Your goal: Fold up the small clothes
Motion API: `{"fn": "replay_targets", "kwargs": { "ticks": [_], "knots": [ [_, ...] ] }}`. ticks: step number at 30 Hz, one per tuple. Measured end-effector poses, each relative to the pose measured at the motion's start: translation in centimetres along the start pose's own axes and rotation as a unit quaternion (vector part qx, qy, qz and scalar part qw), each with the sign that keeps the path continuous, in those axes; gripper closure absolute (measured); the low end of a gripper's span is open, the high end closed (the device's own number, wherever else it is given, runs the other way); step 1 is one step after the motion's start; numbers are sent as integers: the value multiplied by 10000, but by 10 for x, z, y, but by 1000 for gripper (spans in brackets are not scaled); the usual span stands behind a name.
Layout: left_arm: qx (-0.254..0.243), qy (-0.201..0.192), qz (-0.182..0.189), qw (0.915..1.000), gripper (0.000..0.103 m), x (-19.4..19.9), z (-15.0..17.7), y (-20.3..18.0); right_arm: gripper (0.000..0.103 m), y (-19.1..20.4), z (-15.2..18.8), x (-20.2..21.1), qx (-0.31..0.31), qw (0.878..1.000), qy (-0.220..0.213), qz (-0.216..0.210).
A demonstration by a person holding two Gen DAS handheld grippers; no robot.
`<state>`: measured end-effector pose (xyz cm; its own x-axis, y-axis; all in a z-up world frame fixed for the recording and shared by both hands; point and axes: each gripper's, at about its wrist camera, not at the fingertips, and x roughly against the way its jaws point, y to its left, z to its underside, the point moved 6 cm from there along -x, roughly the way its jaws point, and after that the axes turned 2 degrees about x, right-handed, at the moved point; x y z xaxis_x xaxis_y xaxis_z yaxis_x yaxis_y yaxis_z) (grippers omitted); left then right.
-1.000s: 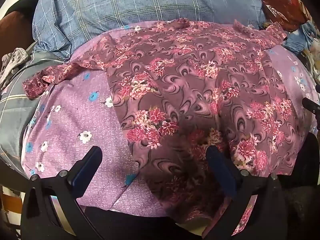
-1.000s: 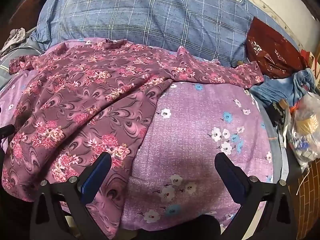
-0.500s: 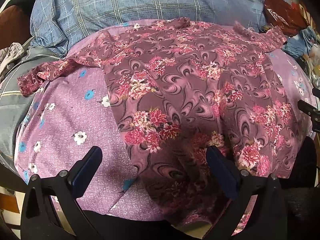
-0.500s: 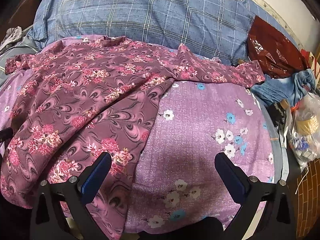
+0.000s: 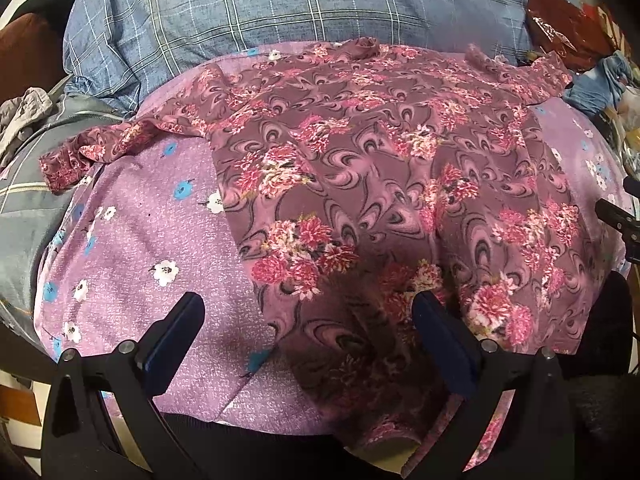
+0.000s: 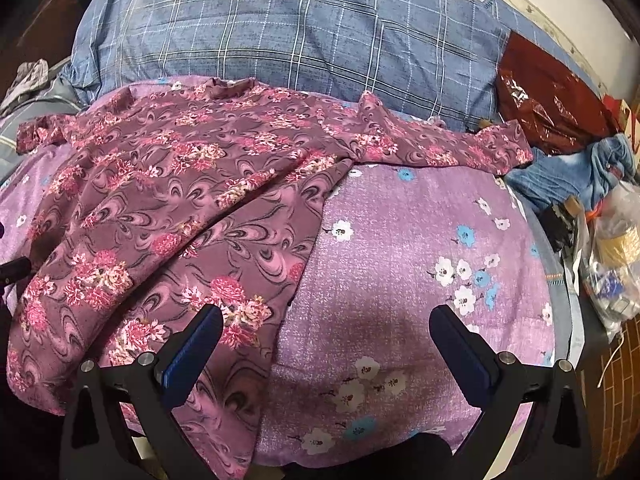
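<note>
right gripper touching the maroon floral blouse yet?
Cannot tell. In the right wrist view the open right gripper has one finger overlapping the maroon floral blouse, but height above the fabric isn't readable.

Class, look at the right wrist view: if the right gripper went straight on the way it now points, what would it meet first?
Most likely the purple floral cloth, bare between the open fingers of the right gripper. The dress lies to its left, its edge under the left finger. Depth is unclear.
</note>
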<state>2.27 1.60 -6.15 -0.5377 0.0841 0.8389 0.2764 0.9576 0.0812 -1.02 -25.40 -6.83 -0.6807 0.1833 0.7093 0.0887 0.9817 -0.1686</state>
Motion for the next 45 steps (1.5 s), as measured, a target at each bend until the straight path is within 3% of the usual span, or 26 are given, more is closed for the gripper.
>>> {"fn": "replay_targets", "kwargs": {
  "ticks": [13,27,34,37,40,42,43,44,45],
  "knots": [
    [-59,54,50,10000,0,6,1,-9,0,-1,5,5,-73,9998,-69,-175],
    [317,225,98,9992,0,-1,-2,8,1,-3,9,-1,-195,9992,23,-340],
    [992,531,69,9936,0,-14,6,44,8,9,29,-15,-154,9910,565,-1203],
    [978,902,367,9904,0,-28,19,32,15,21,38,-22,-246,9826,799,-1660],
    [914,1264,721,9851,0,-42,33,13,34,38,47,-28,-174,9730,1060,-2044],
    [992,1116,782,9857,9,-41,34,9,62,46,50,-28,-35,9709,1134,-2108],
    [978,1047,811,9864,27,-38,32,8,75,46,51,-26,-6,9708,1126,-2116],
    [907,931,866,9877,75,-31,28,7,100,46,51,-24,-18,9696,1126,-2172],
    [855,897,848,9887,100,-28,24,9,99,44,50,-24,-70,9688,1119,-2212]
  ]
}}
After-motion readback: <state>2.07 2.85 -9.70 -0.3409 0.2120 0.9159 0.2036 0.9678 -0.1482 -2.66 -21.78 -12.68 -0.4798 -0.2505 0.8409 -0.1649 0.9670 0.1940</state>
